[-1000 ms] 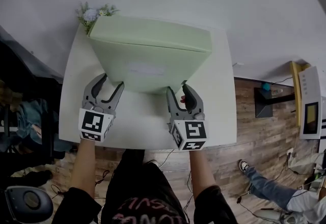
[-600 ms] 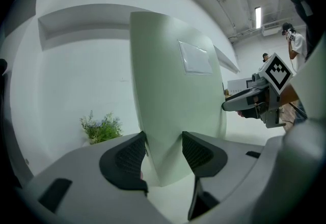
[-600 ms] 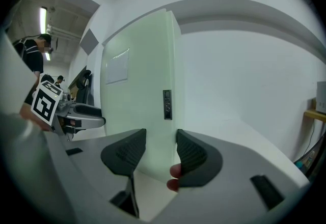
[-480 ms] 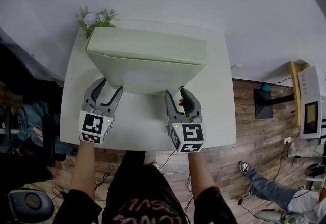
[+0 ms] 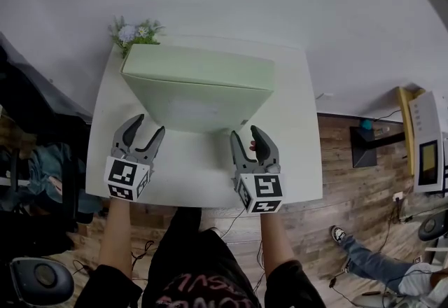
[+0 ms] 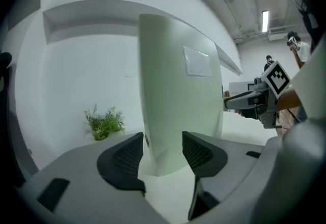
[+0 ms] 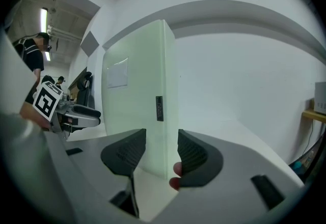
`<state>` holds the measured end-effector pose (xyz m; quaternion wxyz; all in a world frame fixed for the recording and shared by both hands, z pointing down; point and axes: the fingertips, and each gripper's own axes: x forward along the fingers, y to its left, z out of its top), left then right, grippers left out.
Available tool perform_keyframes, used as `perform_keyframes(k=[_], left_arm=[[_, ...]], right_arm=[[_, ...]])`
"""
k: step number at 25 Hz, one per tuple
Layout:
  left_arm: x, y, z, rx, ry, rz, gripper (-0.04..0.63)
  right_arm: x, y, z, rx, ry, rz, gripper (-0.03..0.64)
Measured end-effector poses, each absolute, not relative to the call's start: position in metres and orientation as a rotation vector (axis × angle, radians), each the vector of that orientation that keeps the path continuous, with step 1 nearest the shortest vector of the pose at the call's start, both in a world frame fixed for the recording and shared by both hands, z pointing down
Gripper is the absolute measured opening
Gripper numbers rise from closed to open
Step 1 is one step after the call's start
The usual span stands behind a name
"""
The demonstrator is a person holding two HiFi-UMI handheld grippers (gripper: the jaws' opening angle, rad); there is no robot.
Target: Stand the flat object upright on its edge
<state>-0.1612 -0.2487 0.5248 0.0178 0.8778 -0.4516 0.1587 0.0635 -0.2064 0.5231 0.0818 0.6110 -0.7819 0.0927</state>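
Box upright on table, plant behind, left gripper, right gripper, fingers apart, empty.

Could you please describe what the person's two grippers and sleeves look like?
Both the left gripper and the right gripper have grey, curved jaws lined with dark textured pads. Each carries a white cube printed with black square markers. The person wears a black top with pink print and black sleeves.
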Motion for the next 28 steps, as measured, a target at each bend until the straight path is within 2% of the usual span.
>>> perform_keyframes(k=[5, 9, 28], left_arm=[[-0.163, -0.225, 0.509, 2.702, -1.454, 0.483, 0.244], [-0.159, -0.198, 0.491, 2.686, -1.472, 0.483, 0.239], [-0.154, -0.090, 0.394, 2.673, -1.544, 0.405, 0.112]], right_arm=[[0.065, -0.187, 0.508, 1.827, -2.363, 0.301, 0.192], [0.070, -0.165, 0.487, 1.847, -2.380, 0.312, 0.155], [0.075, -0.064, 0.405, 1.871, -2.410, 0.320, 0.056]])
